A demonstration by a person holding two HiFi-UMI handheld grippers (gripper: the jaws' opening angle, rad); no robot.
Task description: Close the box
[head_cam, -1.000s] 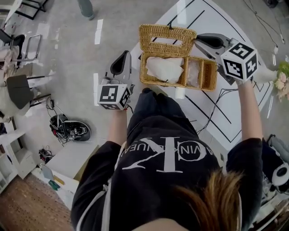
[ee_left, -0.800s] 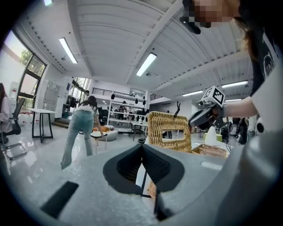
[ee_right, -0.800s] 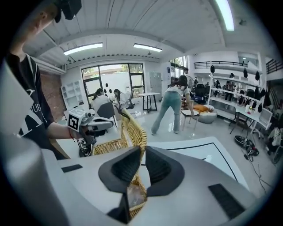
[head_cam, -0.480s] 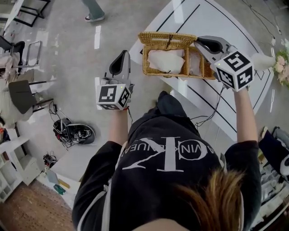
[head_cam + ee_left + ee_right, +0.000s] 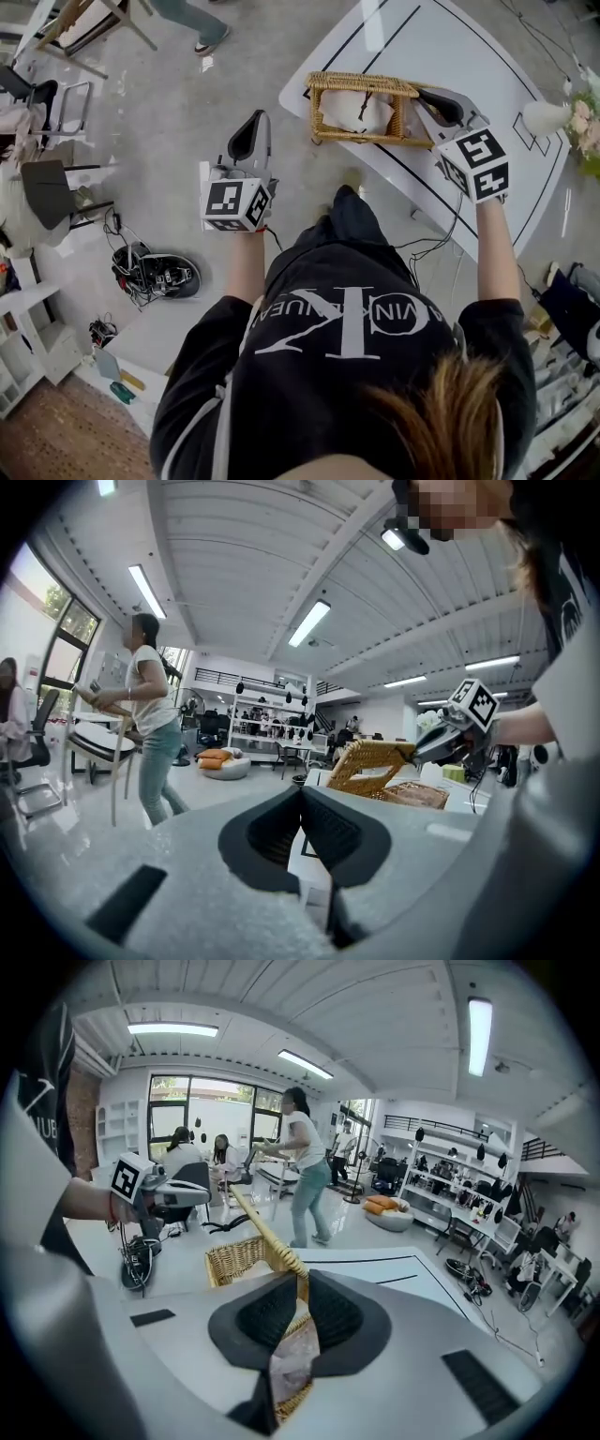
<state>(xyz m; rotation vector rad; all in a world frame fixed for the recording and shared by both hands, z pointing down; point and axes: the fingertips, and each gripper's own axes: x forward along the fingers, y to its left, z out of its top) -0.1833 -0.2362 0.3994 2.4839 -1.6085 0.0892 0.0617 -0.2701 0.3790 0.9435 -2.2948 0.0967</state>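
- bright, even indoor light from ceiling strip lights [image 5: 477, 1030] and tall windows [image 5: 211, 1115]
- pale glare on the glossy floor [image 5: 141, 112] and white table [image 5: 469, 47]
- gripper views bulge fisheye, with black corners
- left gripper [image 5: 301, 789] shell and hair [image 5: 441, 412] near the lenses look soft

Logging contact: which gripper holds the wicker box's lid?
The right gripper: its jaws, just eased slightly, pinch the tan woven wicker lid; the left gripper is shut, empty.
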